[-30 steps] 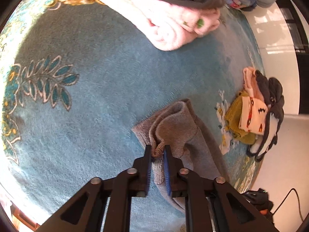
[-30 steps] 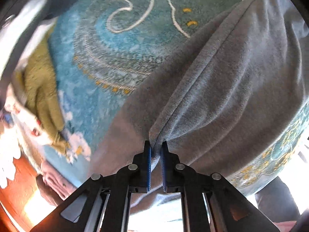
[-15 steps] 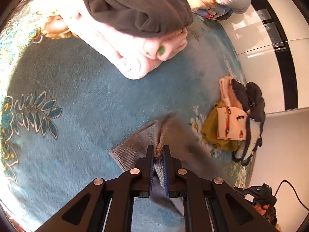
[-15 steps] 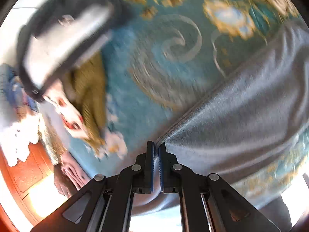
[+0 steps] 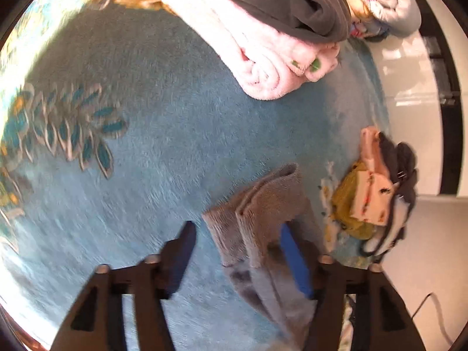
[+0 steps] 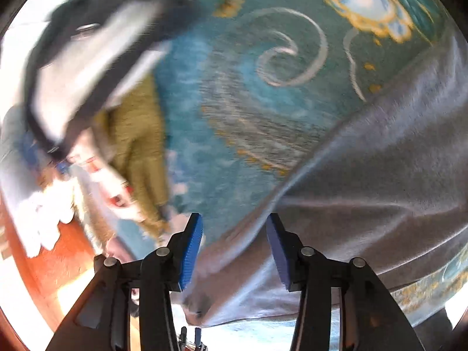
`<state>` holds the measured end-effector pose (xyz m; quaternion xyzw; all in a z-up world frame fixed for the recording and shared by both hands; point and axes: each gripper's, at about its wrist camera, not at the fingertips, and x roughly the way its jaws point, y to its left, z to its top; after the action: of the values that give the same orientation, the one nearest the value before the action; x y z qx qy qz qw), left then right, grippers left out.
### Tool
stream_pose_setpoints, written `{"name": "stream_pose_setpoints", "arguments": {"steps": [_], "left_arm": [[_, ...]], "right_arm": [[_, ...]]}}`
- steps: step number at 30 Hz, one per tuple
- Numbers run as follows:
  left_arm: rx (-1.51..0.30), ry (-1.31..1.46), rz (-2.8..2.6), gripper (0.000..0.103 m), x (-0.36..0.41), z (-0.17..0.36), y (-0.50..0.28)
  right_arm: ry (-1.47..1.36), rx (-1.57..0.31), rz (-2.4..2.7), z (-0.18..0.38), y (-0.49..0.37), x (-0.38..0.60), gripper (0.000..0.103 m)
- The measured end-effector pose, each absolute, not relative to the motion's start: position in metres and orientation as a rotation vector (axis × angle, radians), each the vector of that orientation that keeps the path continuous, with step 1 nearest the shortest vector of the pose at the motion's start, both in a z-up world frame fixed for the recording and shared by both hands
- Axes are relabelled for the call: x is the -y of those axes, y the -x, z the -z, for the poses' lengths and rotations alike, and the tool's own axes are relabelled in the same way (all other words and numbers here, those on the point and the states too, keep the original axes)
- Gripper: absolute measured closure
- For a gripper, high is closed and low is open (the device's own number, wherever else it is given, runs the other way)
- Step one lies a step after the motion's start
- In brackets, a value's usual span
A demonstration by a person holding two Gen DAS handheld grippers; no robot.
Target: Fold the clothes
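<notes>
both fingers [image 5: 178,251] [image 6: 191,242] spread wide, holding nothing; grey garment [image 5: 263,216] lies between them.

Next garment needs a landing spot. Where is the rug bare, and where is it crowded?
Bare blue rug lies between the leaf pattern, the pink folded blanket and the grey garment, ahead of the open left claw. Crowded: the clothes heap by the rug's edge, close beside the grey garment.

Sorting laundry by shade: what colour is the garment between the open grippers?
Grey, a plain fleecy garment; the left wrist view shows it best.
</notes>
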<state>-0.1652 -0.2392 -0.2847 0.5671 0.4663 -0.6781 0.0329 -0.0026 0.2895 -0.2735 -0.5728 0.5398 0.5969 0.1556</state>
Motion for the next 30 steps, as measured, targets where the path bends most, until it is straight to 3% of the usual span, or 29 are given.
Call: {"name": "stream_pose_setpoints", "arguments": {"steps": [7, 8, 9, 10, 12, 17, 22, 30], "left_arm": [[-1.549, -1.76, 2.0, 0.037, 0.229, 0.32, 0.169], [-1.545, -1.752, 1.99, 0.043, 0.228, 0.322, 0.17], [-1.525, -1.748, 1.983, 0.066, 0.225, 0.321, 0.17], [-1.506, -1.746, 1.974, 0.079, 0.223, 0.321, 0.171], [-1.49, -1.738, 1.967, 0.087, 0.221, 0.318, 0.172], [-1.496, -1.633, 2.009, 0.088, 0.236, 0.291, 0.175], [-1.372, -1.654, 2.082, 0.088, 0.224, 0.26, 0.187], [-0.735, -1.807, 2.595, 0.087, 0.056, 0.141, 0.196]], "right_arm": [[1.737, -1.408, -1.798, 0.253, -0.008, -0.284, 0.056], [1.735, -1.413, -1.792, 0.253, -0.012, -0.285, 0.056], [1.731, -1.417, -1.788, 0.252, -0.018, -0.286, 0.056], [1.724, -1.418, -1.784, 0.251, -0.023, -0.288, 0.056], [1.709, -1.416, -1.773, 0.247, -0.035, -0.293, 0.056], [1.635, -1.448, -1.728, 0.233, -0.068, -0.316, 0.056], [1.578, -1.486, -1.711, 0.217, -0.098, -0.341, 0.056], [1.513, -1.662, -1.69, 0.206, -0.141, -0.388, 0.056]]}}
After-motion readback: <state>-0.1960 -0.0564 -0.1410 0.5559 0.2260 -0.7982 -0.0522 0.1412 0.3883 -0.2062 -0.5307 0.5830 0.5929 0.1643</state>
